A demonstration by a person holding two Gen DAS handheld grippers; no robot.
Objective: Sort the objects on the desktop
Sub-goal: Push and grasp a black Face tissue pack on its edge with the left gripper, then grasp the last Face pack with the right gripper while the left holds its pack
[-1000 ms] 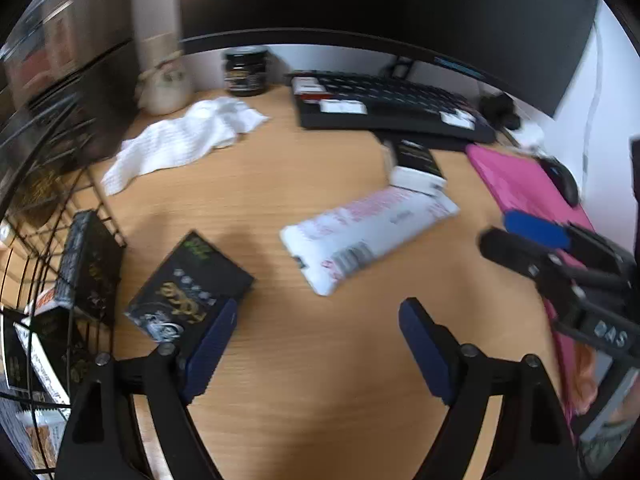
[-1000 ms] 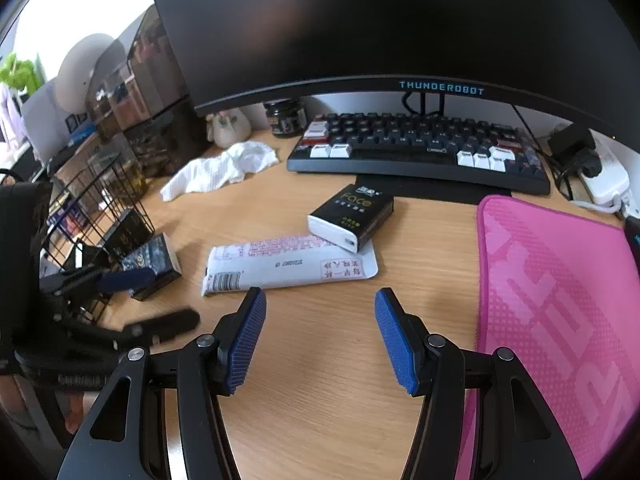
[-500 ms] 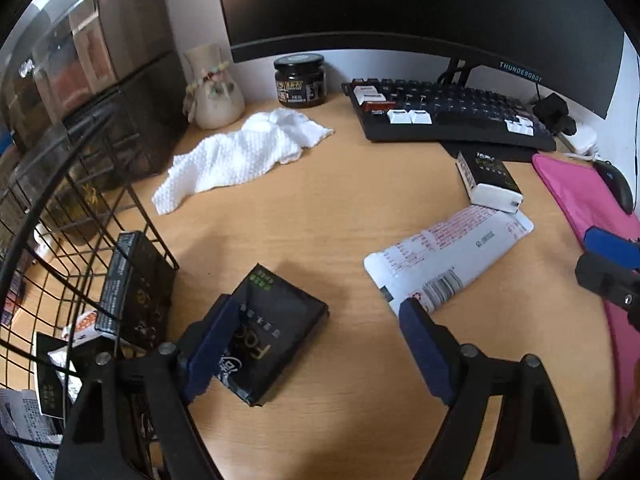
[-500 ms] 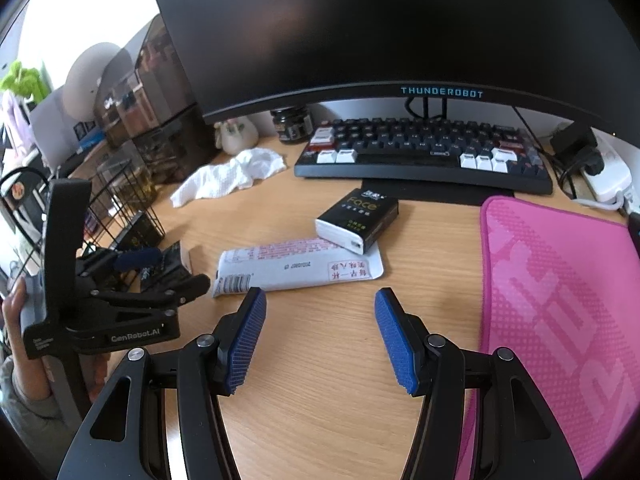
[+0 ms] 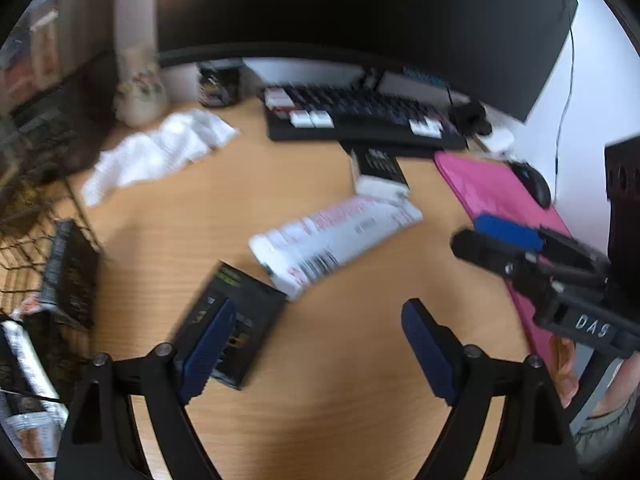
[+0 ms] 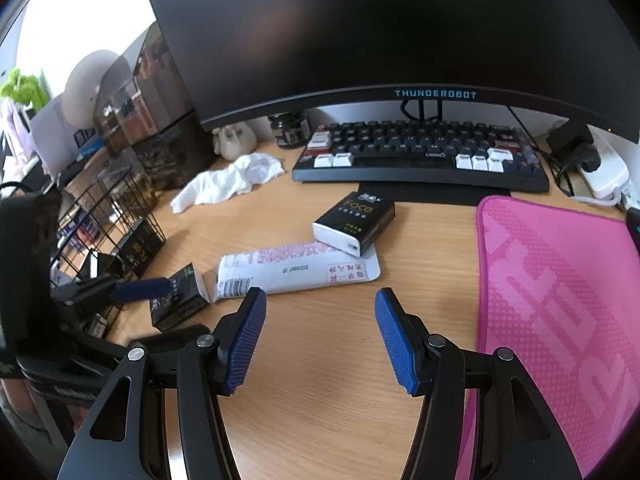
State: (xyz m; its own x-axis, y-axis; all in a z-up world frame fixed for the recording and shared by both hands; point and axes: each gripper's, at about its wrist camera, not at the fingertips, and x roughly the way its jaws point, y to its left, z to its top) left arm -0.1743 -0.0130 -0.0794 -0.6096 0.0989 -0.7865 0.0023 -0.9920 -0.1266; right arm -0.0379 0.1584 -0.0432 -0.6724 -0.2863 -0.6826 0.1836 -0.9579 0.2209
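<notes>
Light wooden desk (image 6: 320, 420) against a white wall (image 6: 360, 114). Across its back edge, a wide dark monitor (image 6: 360, 32). Bright daylight at the far left (image 6: 80, 12); dark shelving (image 6: 160, 120) below.

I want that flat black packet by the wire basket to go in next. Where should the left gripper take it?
Across its short width, probably from above. The black packet lies flat on the desk, longer than wide, so its two long edges fit the open left gripper. One finger is already over it; the white pack crowds its far corner.
</notes>
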